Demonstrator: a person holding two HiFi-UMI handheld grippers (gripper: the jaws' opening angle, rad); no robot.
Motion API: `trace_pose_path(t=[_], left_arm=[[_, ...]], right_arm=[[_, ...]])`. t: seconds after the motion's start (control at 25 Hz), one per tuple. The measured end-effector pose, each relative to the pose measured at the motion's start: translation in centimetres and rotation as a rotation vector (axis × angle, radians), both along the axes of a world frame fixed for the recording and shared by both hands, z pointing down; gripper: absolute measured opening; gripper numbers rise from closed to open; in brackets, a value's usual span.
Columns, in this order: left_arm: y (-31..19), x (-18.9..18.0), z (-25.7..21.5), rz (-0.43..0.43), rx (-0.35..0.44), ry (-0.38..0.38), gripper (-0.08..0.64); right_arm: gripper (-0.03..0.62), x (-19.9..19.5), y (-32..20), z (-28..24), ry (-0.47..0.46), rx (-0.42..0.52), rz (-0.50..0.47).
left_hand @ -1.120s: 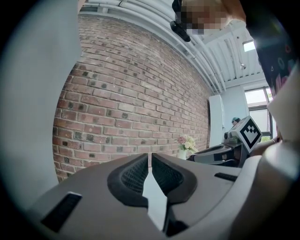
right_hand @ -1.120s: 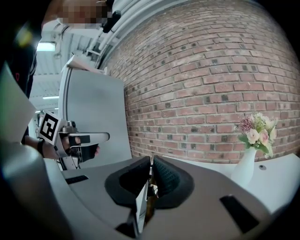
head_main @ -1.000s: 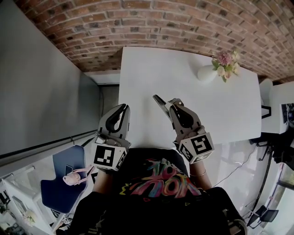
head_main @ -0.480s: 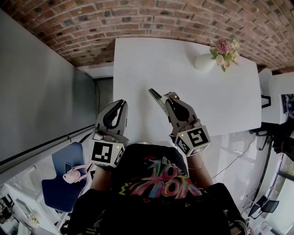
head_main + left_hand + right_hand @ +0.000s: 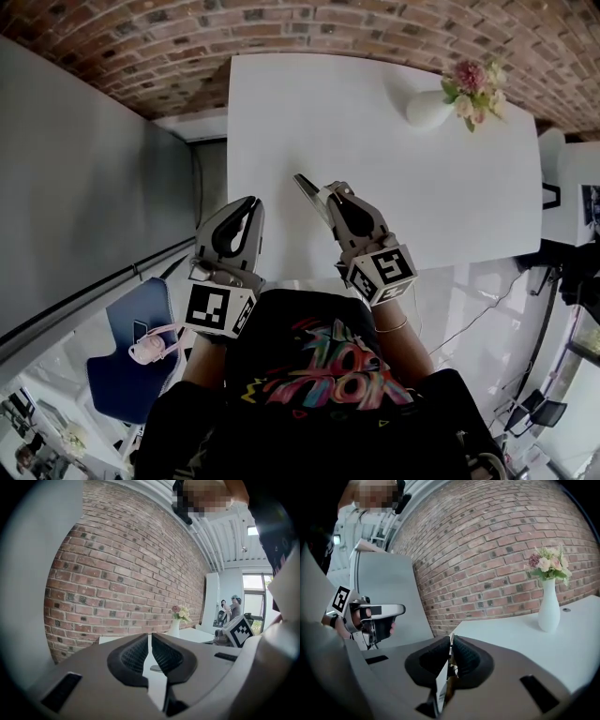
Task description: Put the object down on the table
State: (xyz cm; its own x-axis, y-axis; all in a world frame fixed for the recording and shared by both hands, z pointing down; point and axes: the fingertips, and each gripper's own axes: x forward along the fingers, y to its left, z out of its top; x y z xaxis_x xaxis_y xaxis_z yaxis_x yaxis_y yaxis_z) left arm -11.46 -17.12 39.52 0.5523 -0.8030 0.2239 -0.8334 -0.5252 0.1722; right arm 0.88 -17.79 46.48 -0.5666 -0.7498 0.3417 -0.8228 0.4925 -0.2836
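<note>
Clearly, from the head view, the right gripper is clenched on a thin flat object, whose long axis runs out of the jaws toward the far left, above the near part of the white table. The left gripper hovers just to its left, closed on nothing.

Left gripper view: the left gripper has its pads together, with nothing between them.

Right gripper view: the object stands edge-on between the pads, with the table beyond.

Compared with a second ago, the grip is unchanged and both grippers hold much the same place.
</note>
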Motion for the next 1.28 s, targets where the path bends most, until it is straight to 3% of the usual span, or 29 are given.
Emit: trace_pose_path(t=[0.68,1.28], left_arm=[[-0.4,-0.6,3.2,-0.029,-0.043,-0.007,0.040],[-1.1,0.0,4.7,-0.025,-0.072,-0.001,0.040]], right_arm=[[0.041,-0.4,-0.3,8.8,-0.053,-0.173,0.065],[0.044,-1.1,0.3,12.2,-0.053,-0.270,0.046]])
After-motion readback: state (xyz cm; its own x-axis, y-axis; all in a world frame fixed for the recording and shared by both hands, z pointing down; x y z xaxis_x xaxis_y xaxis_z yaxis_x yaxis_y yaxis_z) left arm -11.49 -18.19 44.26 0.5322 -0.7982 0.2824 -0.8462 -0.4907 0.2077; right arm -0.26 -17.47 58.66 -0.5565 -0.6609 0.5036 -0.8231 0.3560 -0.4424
